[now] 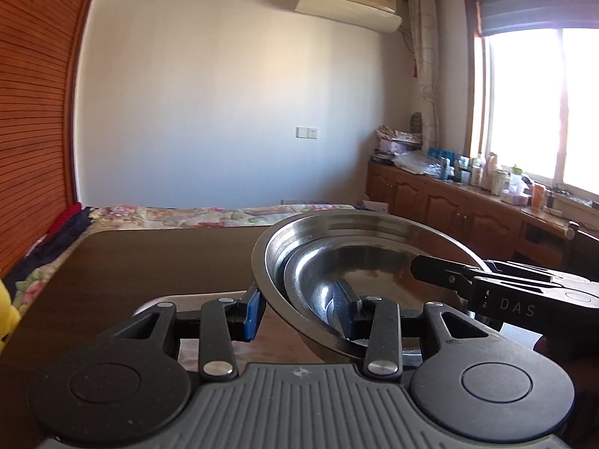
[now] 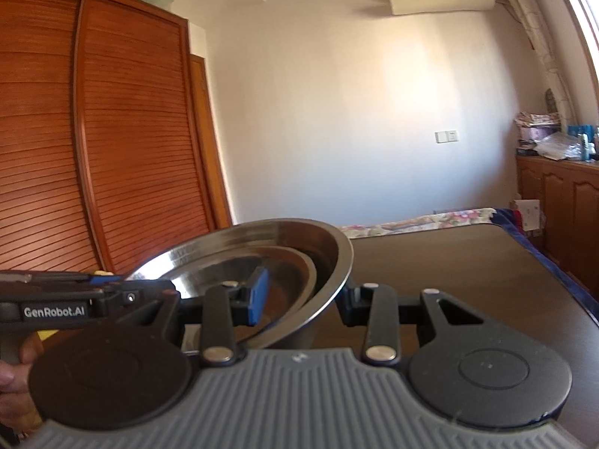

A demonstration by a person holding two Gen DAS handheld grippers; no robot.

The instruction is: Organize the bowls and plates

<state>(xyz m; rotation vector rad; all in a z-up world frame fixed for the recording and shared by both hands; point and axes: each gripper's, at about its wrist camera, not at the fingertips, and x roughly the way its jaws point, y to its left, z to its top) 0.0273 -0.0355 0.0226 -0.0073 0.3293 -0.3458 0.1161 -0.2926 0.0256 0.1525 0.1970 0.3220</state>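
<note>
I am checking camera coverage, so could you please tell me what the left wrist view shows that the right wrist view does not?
Only the left wrist view shows the bright window and the bottles crowded on the cabinet top below it. Only the right wrist view shows the full slatted wardrobe and a hand holding the left gripper. Both show the large steel bowl with a smaller bowl nested inside, gripped at opposite rims, the dark table and the air conditioner.
</note>
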